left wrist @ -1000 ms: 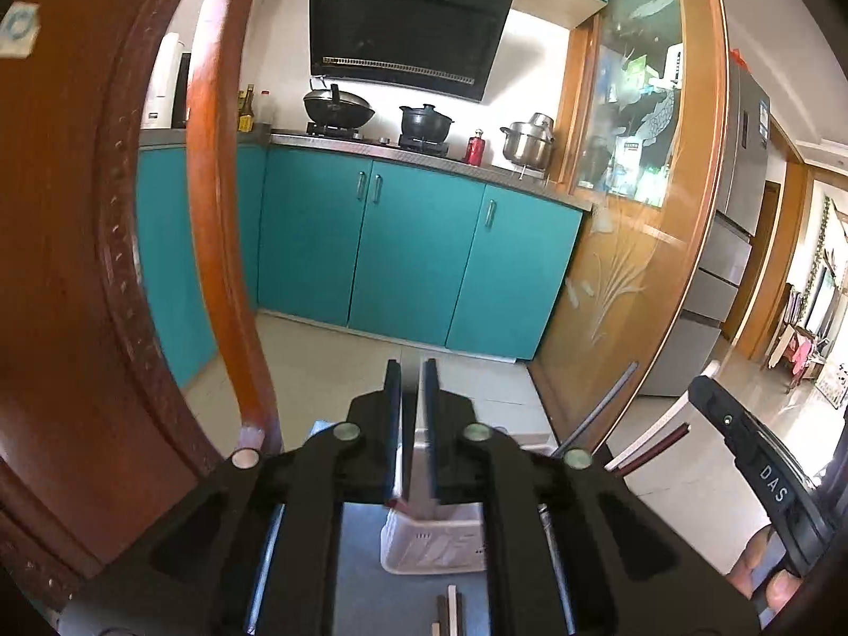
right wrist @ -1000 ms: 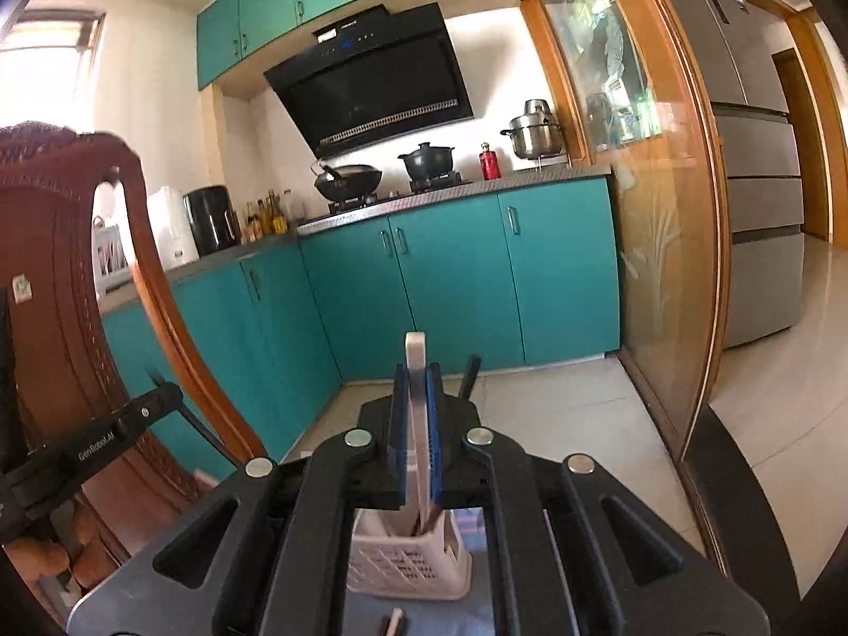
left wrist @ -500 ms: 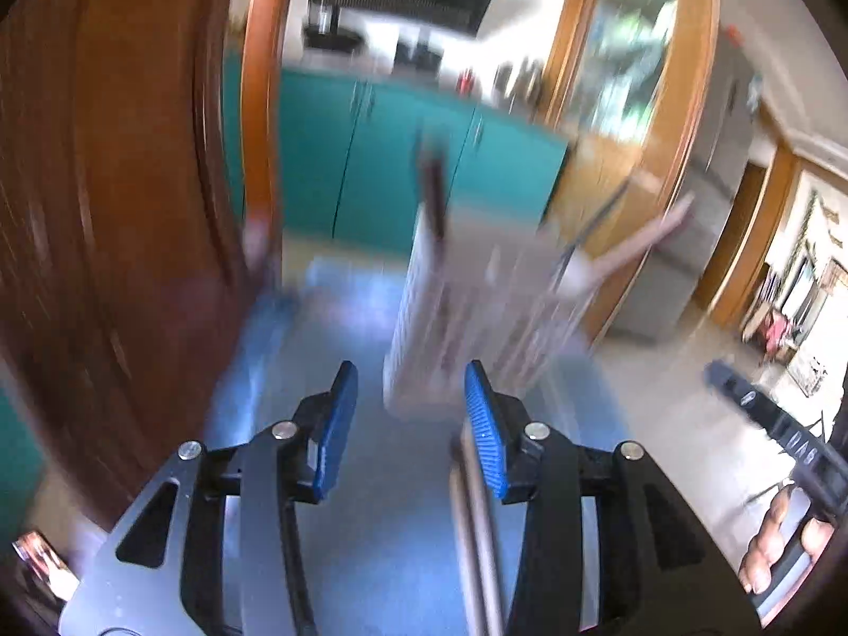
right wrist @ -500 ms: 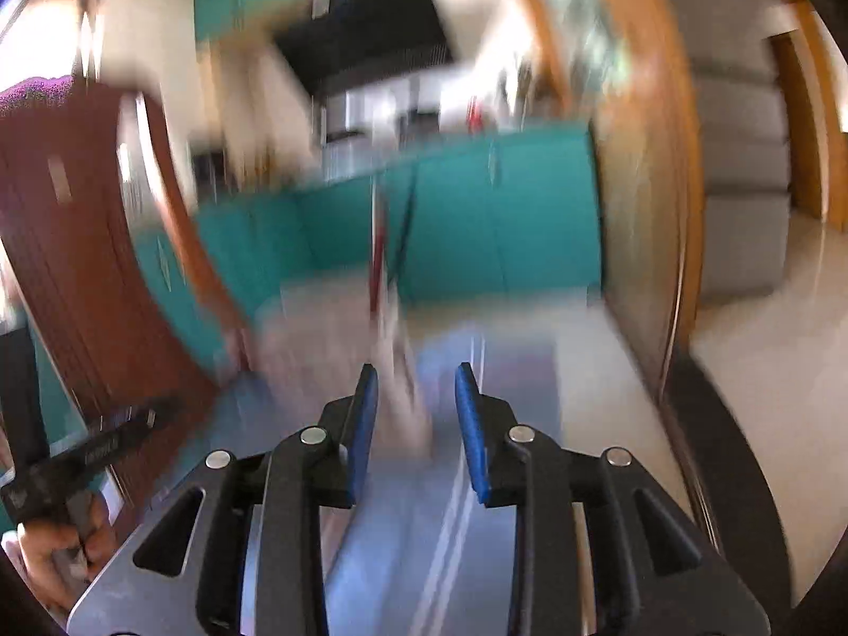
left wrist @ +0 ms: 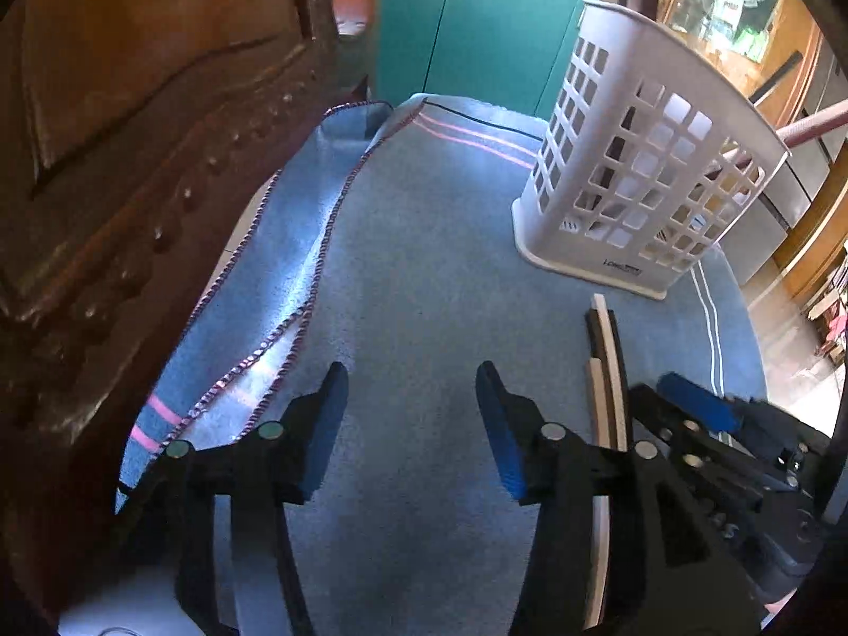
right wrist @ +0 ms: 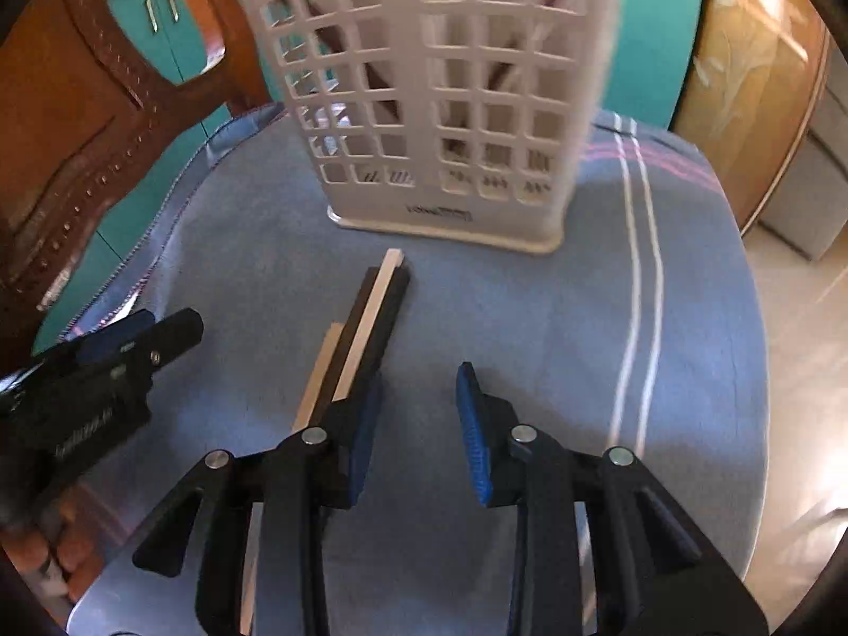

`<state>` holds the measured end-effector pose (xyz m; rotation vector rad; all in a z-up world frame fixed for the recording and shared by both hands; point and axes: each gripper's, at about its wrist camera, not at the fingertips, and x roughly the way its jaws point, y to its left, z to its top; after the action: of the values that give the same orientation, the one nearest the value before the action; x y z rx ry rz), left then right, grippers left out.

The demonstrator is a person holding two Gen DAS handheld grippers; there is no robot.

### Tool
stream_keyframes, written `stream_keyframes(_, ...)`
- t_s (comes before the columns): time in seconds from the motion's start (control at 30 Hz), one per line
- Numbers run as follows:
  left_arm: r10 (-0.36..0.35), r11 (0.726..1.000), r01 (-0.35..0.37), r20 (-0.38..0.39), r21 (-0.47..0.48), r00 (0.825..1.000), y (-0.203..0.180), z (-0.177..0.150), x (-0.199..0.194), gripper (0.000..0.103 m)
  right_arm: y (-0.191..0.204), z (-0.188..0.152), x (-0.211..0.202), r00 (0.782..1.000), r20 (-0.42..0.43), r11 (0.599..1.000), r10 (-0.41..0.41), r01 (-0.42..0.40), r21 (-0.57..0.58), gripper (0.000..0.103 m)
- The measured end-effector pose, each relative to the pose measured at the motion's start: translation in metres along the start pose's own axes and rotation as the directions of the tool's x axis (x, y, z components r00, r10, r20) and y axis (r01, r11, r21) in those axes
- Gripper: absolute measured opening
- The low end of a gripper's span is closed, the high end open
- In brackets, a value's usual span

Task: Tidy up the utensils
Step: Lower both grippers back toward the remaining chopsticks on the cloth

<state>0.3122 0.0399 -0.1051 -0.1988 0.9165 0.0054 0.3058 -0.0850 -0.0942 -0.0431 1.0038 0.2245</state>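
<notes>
A white slotted utensil basket [left wrist: 641,159] [right wrist: 440,100] stands upright on the blue cloth with several utensils in it, their handles sticking out at the top. A bundle of black and pale chopsticks [left wrist: 604,360] [right wrist: 365,328] lies flat on the cloth in front of the basket. My left gripper [left wrist: 411,413] is open and empty, low over the cloth, left of the chopsticks. My right gripper [right wrist: 416,424] is open and empty, its left finger over the near part of the chopsticks. Each gripper shows at the edge of the other's view.
The blue cloth [left wrist: 424,286] covers a round table; its folded edge with beaded trim [left wrist: 318,244] lies at the left. A carved wooden chair back [left wrist: 132,132] [right wrist: 69,116] stands close on the left. Teal kitchen cabinets [left wrist: 477,21] are behind.
Both grippers have opened and let go of the utensils they held over the basket. Both have dropped down and back toward the cloth and now look down at the table.
</notes>
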Motion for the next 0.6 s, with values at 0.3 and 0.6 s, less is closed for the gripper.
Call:
stream_keyframes(0.3,-0.042,0.998,0.042,-0.01,0.035,0.999,-0.008,-0.01,-0.006,0.056,-0.023,-0.005,-0.008,1.0,-0.009,0.996,-0.011,0.011,0.087,0.0)
stream_keyframes(0.6,-0.077,0.995,0.078,-0.012,0.064,0.997,-0.025,-0.013,-0.009,0.059,-0.064,-0.024,-0.03,0.998,0.024,0.978,0.064,-0.068,0.199,0.003)
